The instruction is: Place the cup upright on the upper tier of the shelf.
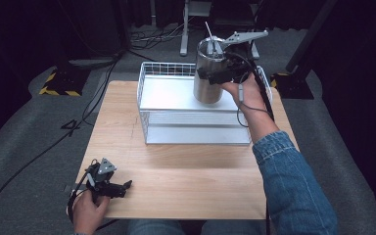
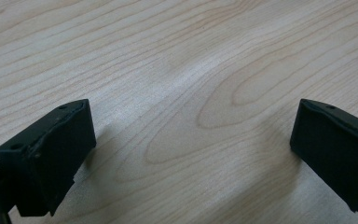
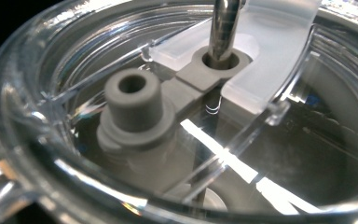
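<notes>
While the left gripper (image 1: 111, 186) rests open on the table (image 1: 186, 191), the right gripper (image 1: 220, 73) sits against the steel tumbler (image 1: 208, 78) — grip unclear.

The right gripper (image 1: 214, 74) presses against the steel tumbler (image 1: 208, 83), so its jaws' spread cannot be told. The tumbler's clear lid (image 3: 177, 116) is cut off by the right gripper view's edges, and behind the tumbler the wire basket (image 1: 147, 83) is hidden.
</notes>
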